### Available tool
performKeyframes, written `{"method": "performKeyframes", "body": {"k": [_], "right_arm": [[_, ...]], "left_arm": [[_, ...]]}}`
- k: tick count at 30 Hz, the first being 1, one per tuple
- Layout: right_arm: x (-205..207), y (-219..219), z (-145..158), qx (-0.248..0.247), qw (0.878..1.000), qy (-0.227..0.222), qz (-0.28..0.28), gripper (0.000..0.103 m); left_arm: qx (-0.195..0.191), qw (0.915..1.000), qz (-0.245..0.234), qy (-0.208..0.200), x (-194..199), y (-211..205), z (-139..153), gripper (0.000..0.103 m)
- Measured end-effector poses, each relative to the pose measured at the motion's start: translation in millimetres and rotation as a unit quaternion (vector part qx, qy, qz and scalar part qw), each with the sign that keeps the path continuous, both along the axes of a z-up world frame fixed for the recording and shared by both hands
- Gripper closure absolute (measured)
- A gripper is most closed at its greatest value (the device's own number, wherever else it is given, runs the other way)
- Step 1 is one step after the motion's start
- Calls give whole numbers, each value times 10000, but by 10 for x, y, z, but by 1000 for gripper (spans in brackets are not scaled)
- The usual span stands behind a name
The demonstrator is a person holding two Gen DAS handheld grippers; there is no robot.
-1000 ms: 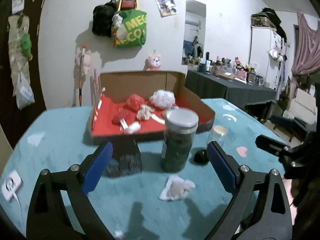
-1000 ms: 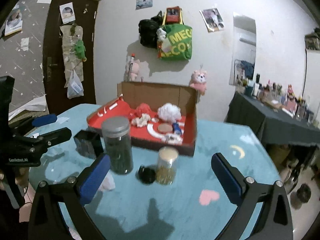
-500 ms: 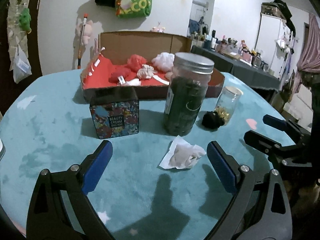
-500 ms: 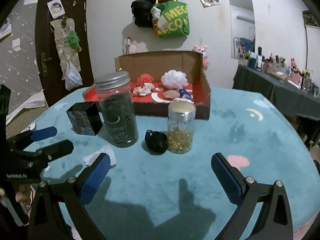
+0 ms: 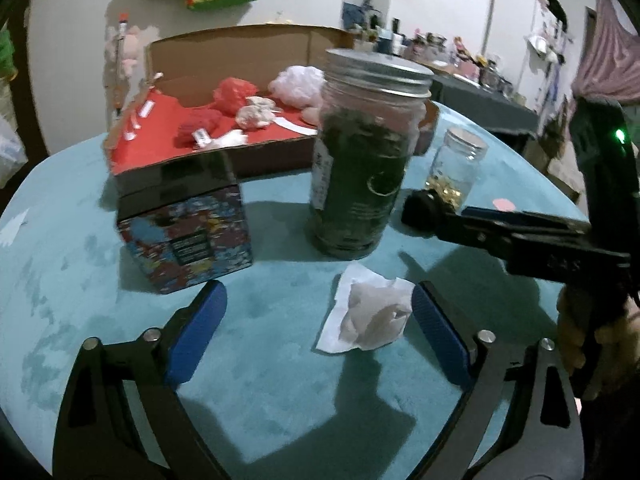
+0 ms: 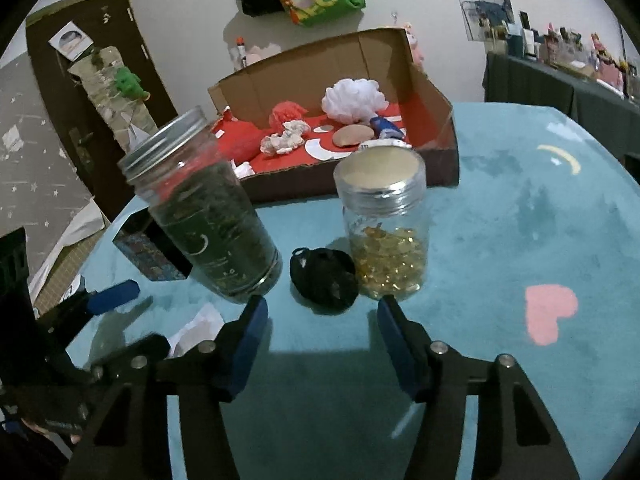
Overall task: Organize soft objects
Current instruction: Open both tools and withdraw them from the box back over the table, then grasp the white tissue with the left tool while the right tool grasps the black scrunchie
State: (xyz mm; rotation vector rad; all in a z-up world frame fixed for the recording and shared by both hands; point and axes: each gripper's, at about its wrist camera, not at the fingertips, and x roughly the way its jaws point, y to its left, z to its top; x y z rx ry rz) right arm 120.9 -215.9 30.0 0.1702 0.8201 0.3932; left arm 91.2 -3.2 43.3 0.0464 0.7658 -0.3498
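A crumpled white soft wad [image 5: 370, 314] lies on the teal table between the open fingers of my left gripper [image 5: 318, 334], close to the right finger. A black soft lump [image 6: 323, 276] sits on the table between the big jar and the small jar, just ahead of my open right gripper [image 6: 322, 340]. A cardboard box with red lining [image 5: 168, 120] at the back holds red and white soft pieces; it also shows in the right wrist view [image 6: 434, 92]. Both grippers are empty.
A tall glass jar of dark green stuff [image 5: 362, 156] stands mid-table, also in the right wrist view [image 6: 208, 216]. A small jar of yellow capsules [image 6: 384, 224] and a patterned tin [image 5: 186, 232] stand near. The right gripper [image 5: 500, 236] reaches in from the right.
Both grippers moved forward and down toward the table. The white wad now lies between the left fingers, and the black lump is just ahead of the right fingers, which stand closer together.
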Motion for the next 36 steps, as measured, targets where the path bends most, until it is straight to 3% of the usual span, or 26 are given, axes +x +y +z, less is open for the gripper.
{"method": "performKeyframes", "body": {"k": [8, 12, 14, 18, 27, 33, 35, 36], "right_arm": [[100, 38, -63, 19, 9998, 205, -61, 59], [131, 41, -88, -12, 9996, 272, -100, 74], [108, 49, -75, 7, 9998, 213, -53, 85], [36, 76, -26, 13, 9999, 47, 122, 92], [-265, 82, 136, -80, 9985, -257, 471, 94], [-455, 122, 18, -432, 9968, -195, 642, 93], [-511, 164, -28, -640, 9952, -269, 688, 89], [-531, 166, -38, -678, 9949, -287, 684, 85]], "left_arm": [[154, 9988, -425, 195, 114, -145, -92, 27], [62, 9970, -680, 367, 134, -182, -137, 64], [-100, 9955, -834, 430, 120, -193, -139, 75], [-225, 9947, -899, 455, 98, -207, -125, 82], [-110, 9981, -556, 241, -42, -135, -39, 83], [-15, 9992, -355, 164, -113, -78, -86, 82], [-45, 9996, -275, 63, -153, -69, -111, 78], [-61, 9997, -248, 57, -171, -67, -116, 70]]}}
